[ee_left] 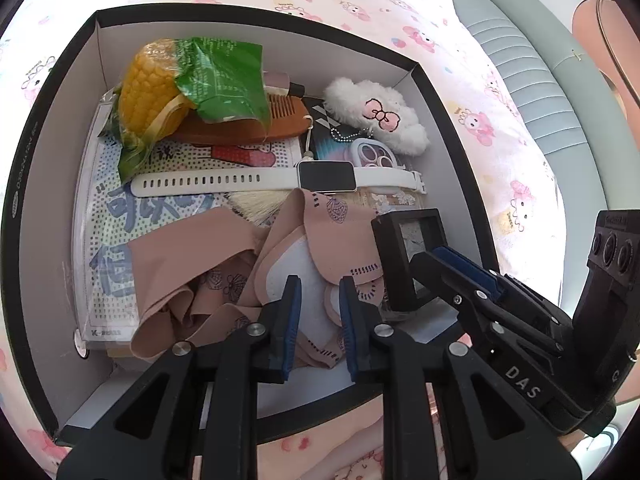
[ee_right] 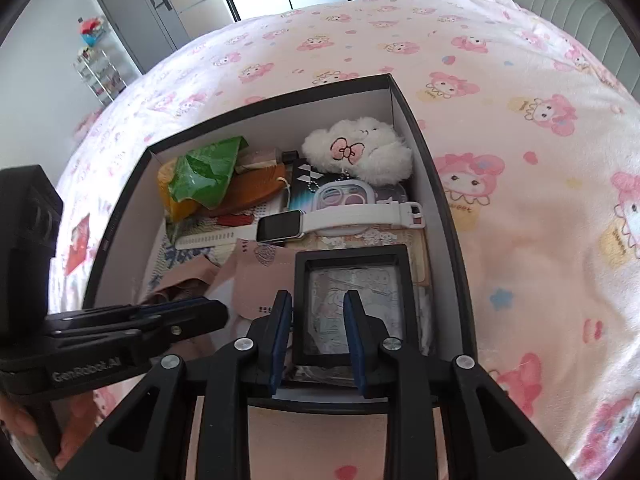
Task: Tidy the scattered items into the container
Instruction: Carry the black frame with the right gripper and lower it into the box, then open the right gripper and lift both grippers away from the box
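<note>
A black box with white inner walls [ee_left: 60, 128] [ee_right: 440, 184] lies on the bed. It holds a toy corn [ee_left: 148, 88], a wooden comb [ee_left: 248, 124], a white watch [ee_left: 324, 176] [ee_right: 280, 228], a fluffy white pouch [ee_left: 380, 116] [ee_right: 360, 152], pink cloth [ee_left: 224, 256] and a small black picture frame [ee_left: 408, 248] [ee_right: 352, 304]. My left gripper [ee_left: 320, 292] is open just above the pink cloth. My right gripper [ee_right: 318, 308] is open over the frame's near part, holding nothing; it also shows in the left wrist view [ee_left: 448, 260] beside the frame.
The box lies on a pink cartoon-print bed sheet [ee_right: 520, 160]. A grey padded headboard [ee_left: 540, 92] runs along the right. A printed sheet [ee_left: 108, 240] lines the box floor. A grey door [ee_right: 132, 12] and a small shelf [ee_right: 100, 72] stand across the room.
</note>
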